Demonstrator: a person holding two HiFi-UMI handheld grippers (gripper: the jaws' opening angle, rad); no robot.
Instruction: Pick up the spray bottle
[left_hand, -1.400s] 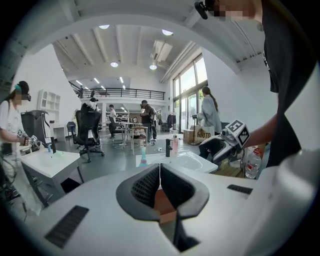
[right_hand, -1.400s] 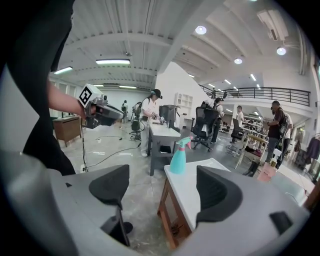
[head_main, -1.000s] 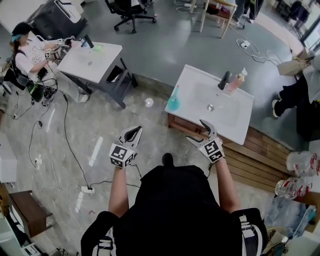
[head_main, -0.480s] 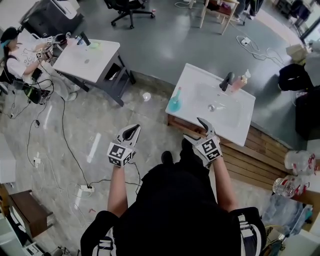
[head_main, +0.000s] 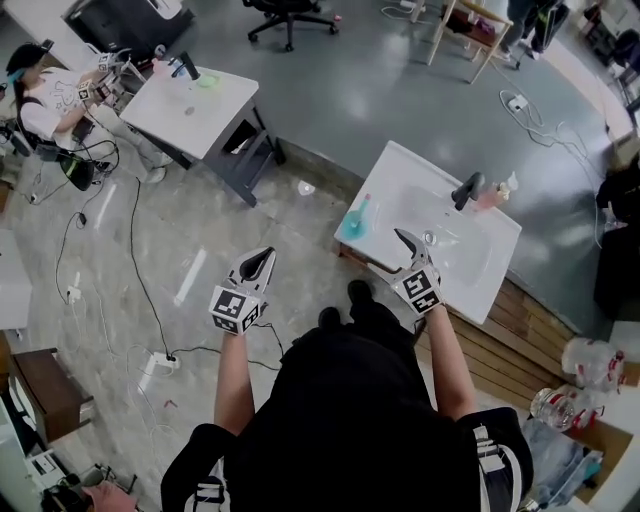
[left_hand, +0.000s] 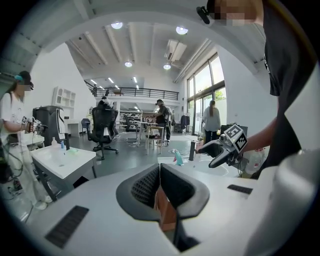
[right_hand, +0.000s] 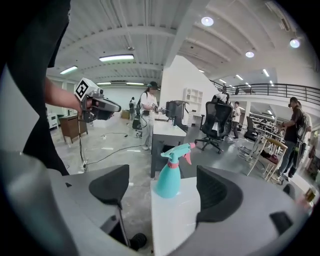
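The spray bottle (head_main: 352, 221) is teal with a pink trigger and stands upright on the near left corner of a white sink counter (head_main: 400, 183). In the right gripper view the spray bottle (right_hand: 170, 175) shows framed between my jaws but farther off, untouched. My right gripper (head_main: 398, 252) is open and empty, hovering over the counter's front edge just right of the bottle. My left gripper (head_main: 261, 263) is shut on nothing, out over the floor left of the counter. In the left gripper view the bottle (left_hand: 178, 159) is small beside my right gripper (left_hand: 218, 151).
On the counter stand a black faucet (head_main: 466, 189) and a pink soap bottle (head_main: 497, 192). A second white sink table (head_main: 190, 105) is at the back left, a seated person (head_main: 45, 95) beside it. Cables (head_main: 135, 250) run over the floor. A wooden platform (head_main: 520, 345) lies right.
The person has stepped closer to the sink counter. My right gripper moved over its front edge, nearer the bottle. The left gripper shifted along with the body and stayed shut.
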